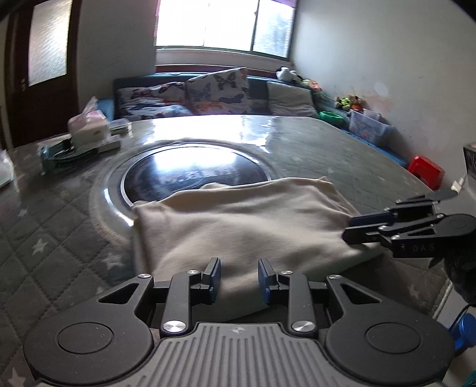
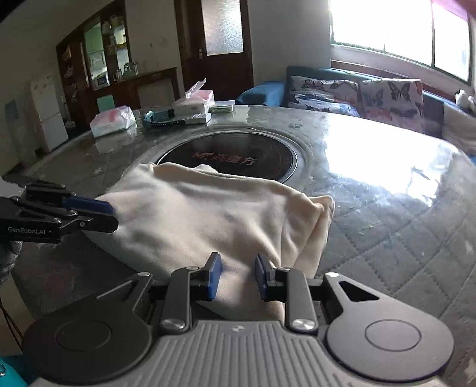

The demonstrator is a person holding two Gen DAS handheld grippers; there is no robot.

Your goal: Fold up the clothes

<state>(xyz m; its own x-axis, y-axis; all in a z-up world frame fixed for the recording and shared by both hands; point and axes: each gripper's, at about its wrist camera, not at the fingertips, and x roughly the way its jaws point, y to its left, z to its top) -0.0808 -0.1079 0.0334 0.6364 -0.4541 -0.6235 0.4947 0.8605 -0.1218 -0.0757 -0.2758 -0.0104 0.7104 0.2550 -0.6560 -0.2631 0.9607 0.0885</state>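
Your left gripper and right gripper both sit spread at the cream garment's near edge; pinch it, then likely fold it away from you.

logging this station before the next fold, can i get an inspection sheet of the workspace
surface: round table under a grey quilted star-print cover and a glossy clear sheet, with a dark round hotplate set in the middle
job's things: cream garment, folded, at the near edge, its far edge overlapping the hotplate rim
clutter: tissue packs, a white box and a dark comb-like item on the far side
grippers: left gripper and right gripper both open, low at the garment's near edge; grip cannot be judged
cables: a white cord by the wall
surroundings: sofa with butterfly cushions, window, dark door, toys along the wall
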